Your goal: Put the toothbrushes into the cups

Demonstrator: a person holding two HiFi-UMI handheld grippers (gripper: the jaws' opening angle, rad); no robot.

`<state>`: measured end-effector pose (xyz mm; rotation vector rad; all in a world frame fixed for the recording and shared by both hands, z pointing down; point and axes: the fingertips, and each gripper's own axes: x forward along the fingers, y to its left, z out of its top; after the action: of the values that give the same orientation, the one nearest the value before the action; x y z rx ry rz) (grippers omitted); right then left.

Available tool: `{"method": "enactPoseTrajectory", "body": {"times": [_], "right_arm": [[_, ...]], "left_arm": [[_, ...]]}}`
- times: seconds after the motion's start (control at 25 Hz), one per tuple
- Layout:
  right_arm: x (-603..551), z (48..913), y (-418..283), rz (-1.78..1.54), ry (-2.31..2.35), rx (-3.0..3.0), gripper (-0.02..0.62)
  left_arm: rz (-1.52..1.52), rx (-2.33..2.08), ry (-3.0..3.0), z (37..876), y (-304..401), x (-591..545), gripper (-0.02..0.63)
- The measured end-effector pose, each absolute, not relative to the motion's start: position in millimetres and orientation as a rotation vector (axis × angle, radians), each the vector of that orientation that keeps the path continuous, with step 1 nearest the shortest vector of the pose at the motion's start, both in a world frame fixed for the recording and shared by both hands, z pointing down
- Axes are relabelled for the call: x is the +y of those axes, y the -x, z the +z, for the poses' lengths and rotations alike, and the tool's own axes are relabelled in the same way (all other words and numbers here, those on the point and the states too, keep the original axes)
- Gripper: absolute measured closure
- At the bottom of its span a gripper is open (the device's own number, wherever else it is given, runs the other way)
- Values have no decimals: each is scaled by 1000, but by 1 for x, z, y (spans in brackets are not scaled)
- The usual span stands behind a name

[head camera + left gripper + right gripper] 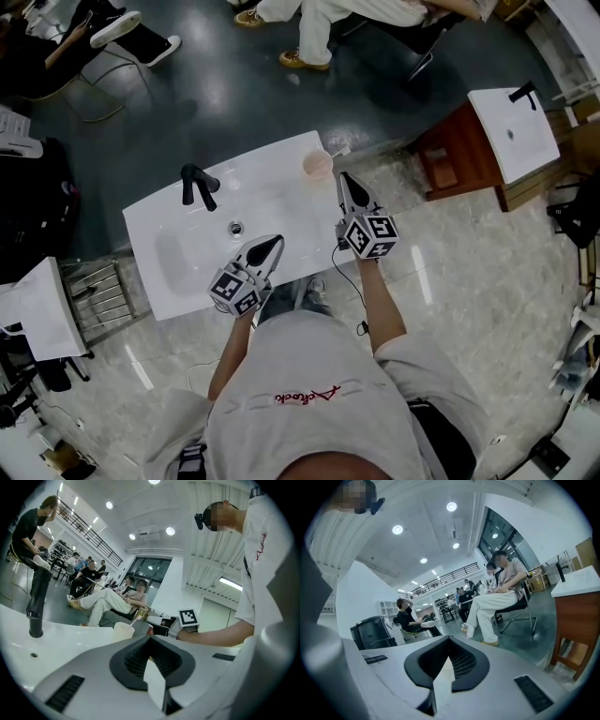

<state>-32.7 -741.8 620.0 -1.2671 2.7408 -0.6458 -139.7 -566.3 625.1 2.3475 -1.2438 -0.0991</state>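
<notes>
left tongs (275, 243) and right tongs (344, 179) both clamped together on nothing, toothbrush (135, 620) looks to be standing in the pale cup (318, 165) at the far right corner of the desk (281, 183), so I'd pull the right tongs away level, clear of the rim, not to tip it

1. A single pale pink cup (318, 165) stands upright at the far right corner of the white washbasin top (281, 192), open mouth up, just inside the far edge.
2. A light-coloured toothbrush (135, 620) rests inside that cup, tilted, its upper end poking out over the rim toward the top's right edge; finer detail is too small to make out.
</notes>
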Motion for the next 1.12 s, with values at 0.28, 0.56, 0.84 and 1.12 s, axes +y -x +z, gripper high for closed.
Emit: {"method": "enactPoseTrajectory", "body": {"times": [0.28, 0.56, 0.84, 1.12], "right_arm": [[-720, 589, 33, -493, 1215, 2805, 577], [-687, 557, 27, -375, 1192, 2812, 577], [-648, 530, 18, -263, 1166, 2813, 577], [-605, 506, 11, -129, 1134, 2834, 577]], "left_arm": [[-120, -1229, -2417, 607, 124, -563, 597], [-143, -1212, -2496, 584, 103, -556, 597], [-160, -1195, -2581, 561, 82, -545, 597], [-180, -1179, -2622, 550, 60, -527, 597]]}}
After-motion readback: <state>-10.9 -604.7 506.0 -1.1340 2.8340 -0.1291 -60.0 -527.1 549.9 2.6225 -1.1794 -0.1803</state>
